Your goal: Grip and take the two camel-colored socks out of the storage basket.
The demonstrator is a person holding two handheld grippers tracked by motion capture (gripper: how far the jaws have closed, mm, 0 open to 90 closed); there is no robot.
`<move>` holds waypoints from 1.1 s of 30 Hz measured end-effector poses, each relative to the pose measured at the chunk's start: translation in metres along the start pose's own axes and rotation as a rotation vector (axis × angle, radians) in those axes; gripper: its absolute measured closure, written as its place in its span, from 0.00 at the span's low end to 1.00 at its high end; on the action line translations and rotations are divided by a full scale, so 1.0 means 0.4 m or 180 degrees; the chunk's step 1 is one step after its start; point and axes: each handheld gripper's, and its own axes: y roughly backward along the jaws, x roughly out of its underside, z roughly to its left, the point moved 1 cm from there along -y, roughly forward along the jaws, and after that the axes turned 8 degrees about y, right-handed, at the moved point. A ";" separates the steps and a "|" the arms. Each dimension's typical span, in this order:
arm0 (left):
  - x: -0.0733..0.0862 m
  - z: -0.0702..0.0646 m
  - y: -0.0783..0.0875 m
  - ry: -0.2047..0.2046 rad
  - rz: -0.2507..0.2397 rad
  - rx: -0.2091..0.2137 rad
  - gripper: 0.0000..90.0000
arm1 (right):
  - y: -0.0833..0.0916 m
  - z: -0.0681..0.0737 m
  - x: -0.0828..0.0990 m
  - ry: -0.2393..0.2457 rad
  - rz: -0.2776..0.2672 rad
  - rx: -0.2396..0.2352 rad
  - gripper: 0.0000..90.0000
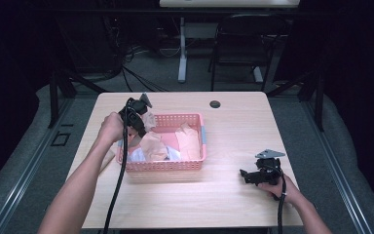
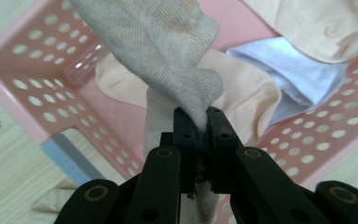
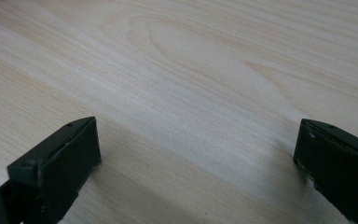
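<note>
A pink perforated basket sits on the wooden table and holds several socks in peach and white-blue. My left gripper hangs over the basket's left end, shut on a grey-beige sock that drapes from its closed jaws above the basket floor. Below it lie a peach sock and a white-blue one. My right gripper rests low at the table's right front, open, with bare wood between its fingertips.
A piece of beige cloth lies on the table beside the basket's left wall. A dark round grommet is set in the table's far edge. A chair and desk legs stand beyond the table.
</note>
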 end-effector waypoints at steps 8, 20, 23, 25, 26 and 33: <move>-0.016 -0.013 0.082 -0.0087 -0.0117 -0.0071 0.93 | 0.000 -0.001 0.000 0.0007 0.0004 0.0001 0.00; -0.023 -0.026 0.113 -0.0173 -0.0168 -0.0089 0.93 | 0.000 -0.001 0.001 0.0009 -0.0002 -0.0010 0.00; -0.021 -0.022 0.117 -0.0161 -0.0179 -0.0101 0.93 | 0.001 -0.001 0.001 0.0012 0.0012 -0.0011 0.00; -0.018 -0.018 0.119 -0.0157 -0.0180 -0.0103 0.93 | 0.001 -0.001 0.001 0.0005 0.0003 -0.0018 0.00; -0.014 -0.014 0.122 -0.0140 -0.0180 -0.0109 0.93 | 0.001 -0.001 0.001 0.0004 0.0006 -0.0020 0.00; 0.018 0.016 0.145 -0.0054 -0.0221 -0.0166 0.93 | -0.003 -0.002 -0.004 0.0035 0.0035 -0.0021 0.00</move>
